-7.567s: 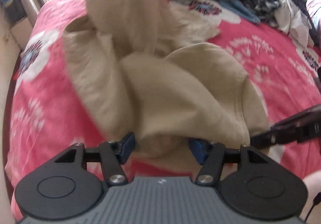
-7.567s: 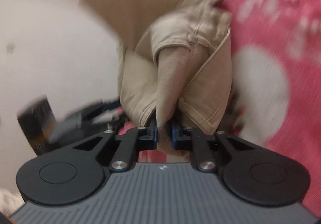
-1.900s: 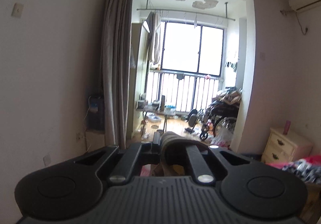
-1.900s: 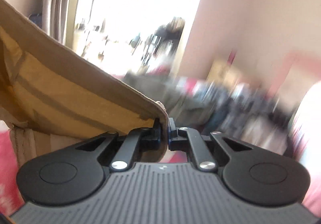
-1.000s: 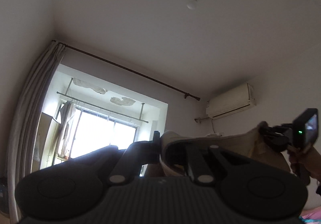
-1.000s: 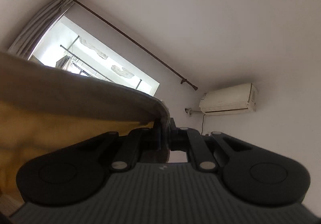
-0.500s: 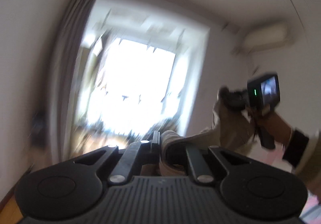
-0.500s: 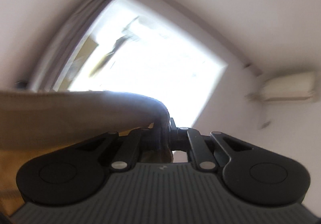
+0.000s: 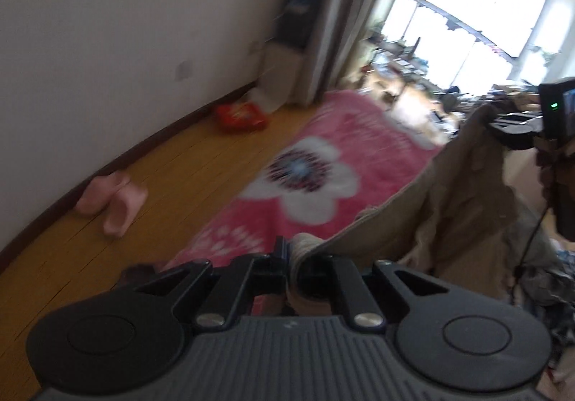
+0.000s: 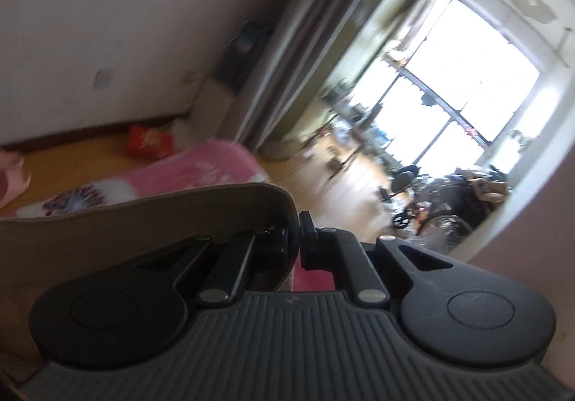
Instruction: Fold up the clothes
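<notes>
A tan garment (image 9: 456,206) hangs stretched in the air between my two grippers, above the pink floral bed (image 9: 309,181). My left gripper (image 9: 293,251) is shut on one edge of it. My right gripper (image 10: 298,232) is shut on the other edge (image 10: 151,221), and it also shows at the right of the left wrist view (image 9: 517,127) with the cloth draping down from it. The lower part of the garment is hidden behind the gripper bodies.
Wooden floor (image 9: 151,163) runs left of the bed, with pink slippers (image 9: 115,199) and a red bag (image 9: 240,117) by the wall. A curtain (image 9: 334,16) and bright balcony window (image 10: 449,95) lie ahead. More clothes (image 9: 560,278) lie at the right.
Both grippers have swung down from pointing at the ceiling and window to pointing at the bed and floor, still holding the garment stretched between them.
</notes>
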